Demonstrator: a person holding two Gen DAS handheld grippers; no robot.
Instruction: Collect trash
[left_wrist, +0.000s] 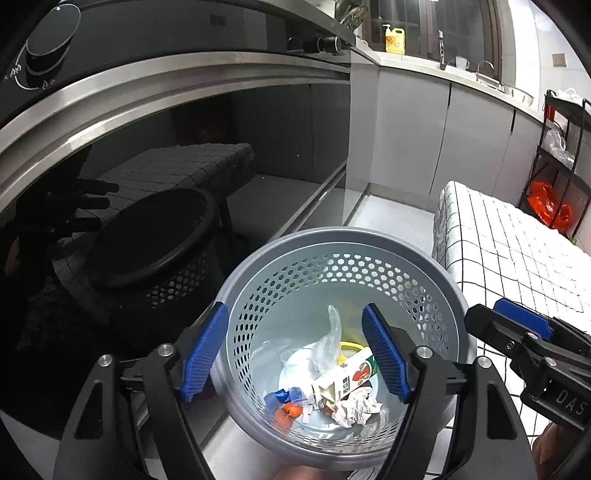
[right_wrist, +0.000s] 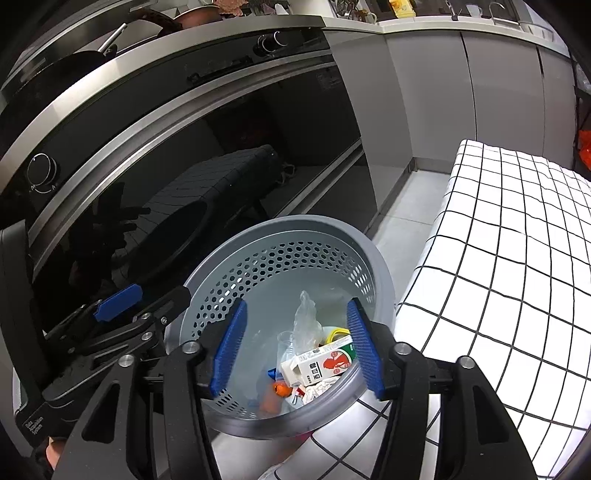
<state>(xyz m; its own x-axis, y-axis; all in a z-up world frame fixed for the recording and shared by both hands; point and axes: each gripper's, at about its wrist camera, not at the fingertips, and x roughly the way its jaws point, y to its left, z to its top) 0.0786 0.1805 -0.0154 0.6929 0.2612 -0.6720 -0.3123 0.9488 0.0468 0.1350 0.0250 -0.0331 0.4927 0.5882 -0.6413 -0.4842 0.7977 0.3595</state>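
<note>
A kitchen floor (right_wrist: 406, 206) is running between a dark oven (left_wrist: 184, 147) and a checked cloth (right_wrist: 517, 258). Both the left gripper (left_wrist: 295, 354) and right gripper (right_wrist: 295, 343) are hovering wide open, holding nothing, over the grey bin (left_wrist: 258, 258). Inside, a carton (left_wrist: 347, 376), crumpled paper (left_wrist: 354, 406) and a plastic bag (left_wrist: 328, 336) are lying on its bottom.

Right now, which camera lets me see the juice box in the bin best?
The left wrist view. There the carton lies unobstructed between the open left tongs, inside the gray bin. In the right wrist view the carton shows its printed side clearly, but a blue pad of the right tongs covers its right end.
</note>
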